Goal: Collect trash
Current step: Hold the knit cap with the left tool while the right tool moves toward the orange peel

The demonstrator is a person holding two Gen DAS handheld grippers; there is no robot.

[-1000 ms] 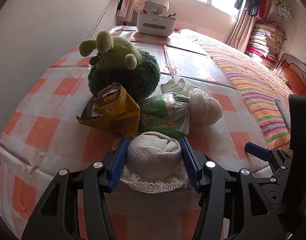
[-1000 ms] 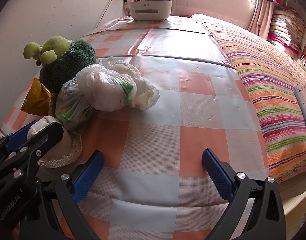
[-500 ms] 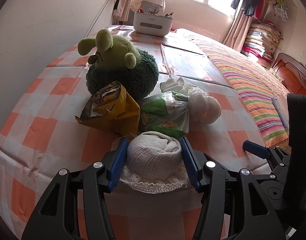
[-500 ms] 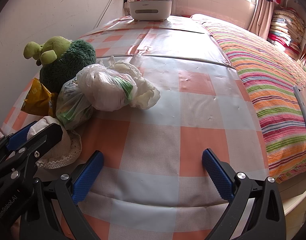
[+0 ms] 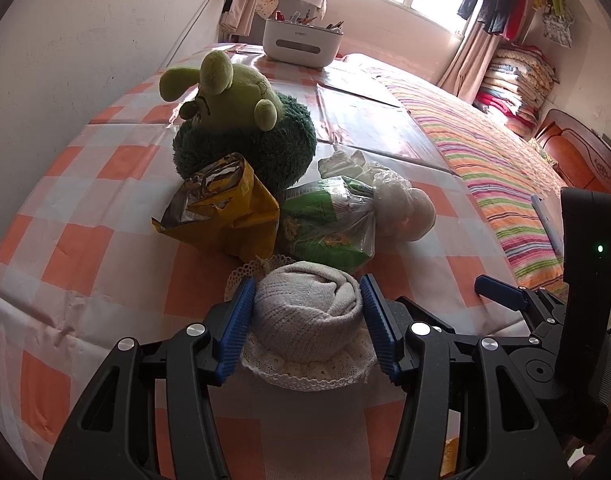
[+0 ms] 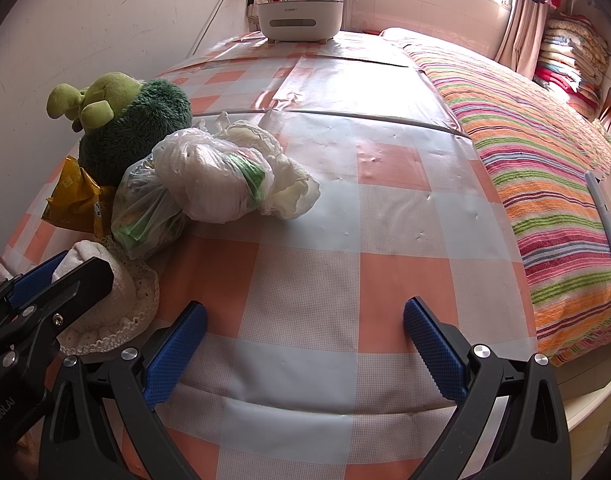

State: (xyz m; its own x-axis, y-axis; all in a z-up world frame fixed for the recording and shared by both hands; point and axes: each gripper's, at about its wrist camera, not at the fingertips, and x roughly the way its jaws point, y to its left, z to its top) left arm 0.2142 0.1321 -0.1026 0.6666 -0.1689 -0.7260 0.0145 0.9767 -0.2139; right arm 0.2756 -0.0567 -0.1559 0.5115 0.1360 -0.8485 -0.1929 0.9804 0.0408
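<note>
From the left wrist, our left gripper (image 5: 307, 312) has its fingers (image 5: 237, 322) clenched on the rolled knit cloth with a lace hem (image 5: 307, 320), which sits at the near edge of the checked table (image 5: 85, 248). Just behind it lie the trash: an open yellow foil snack bag (image 5: 221, 210), a green wrapper in clear plastic (image 5: 329, 224) and a knotted white plastic bag (image 5: 401, 208), all touching, with a green plush toy (image 5: 241, 128) behind them. We judge the bags light, crinkly and slippery; the yellow bag's open mouth edge looks easiest to pinch.

From the right wrist, our right gripper (image 6: 305, 344) hangs with fingers (image 6: 177, 354) spread wide over bare tablecloth, holding nothing. The white bag (image 6: 213, 176) lies toward the table's left edge; its bunched knot looks the surest hold.
</note>
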